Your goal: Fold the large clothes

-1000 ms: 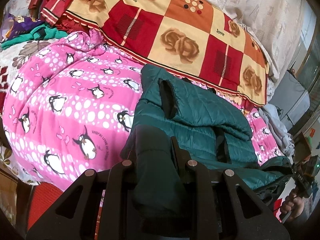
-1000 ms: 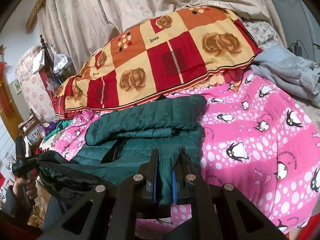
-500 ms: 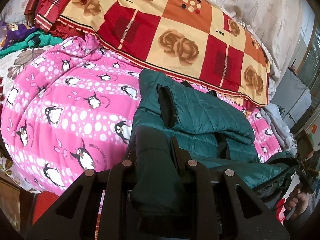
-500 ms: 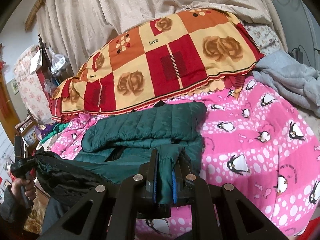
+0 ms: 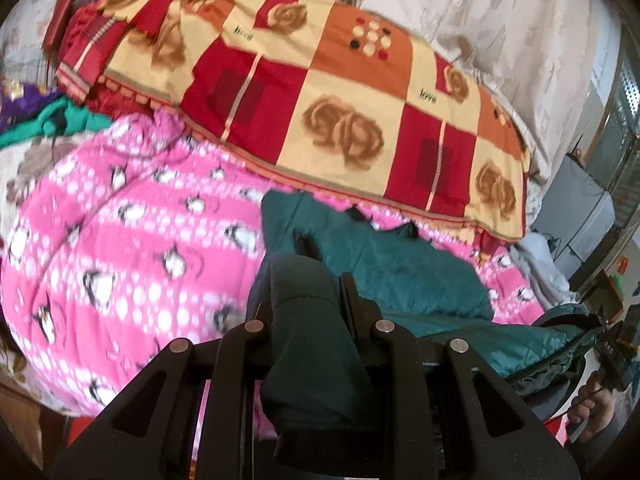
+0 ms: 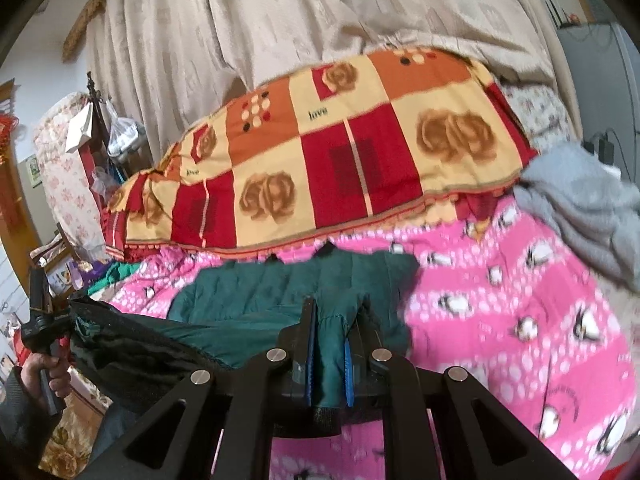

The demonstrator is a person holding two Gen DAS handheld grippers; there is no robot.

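Quilted dark-green jacket (image 6: 288,292), hem clamped in both grippers' fingers (image 6: 310,336), over pink blanket (image 6: 500,320).

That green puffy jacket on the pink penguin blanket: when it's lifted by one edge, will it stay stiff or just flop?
Probably floppy: the green jacket sags between the left claw and the right claw, which pinch separate parts of it. Its quilted padding suggests it is light for its bulk. The fabric looks smooth, so it may slide easily over the pink blanket.

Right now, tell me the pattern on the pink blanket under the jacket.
White dots and penguins on the pink fleece blanket; clearest in the right wrist view.
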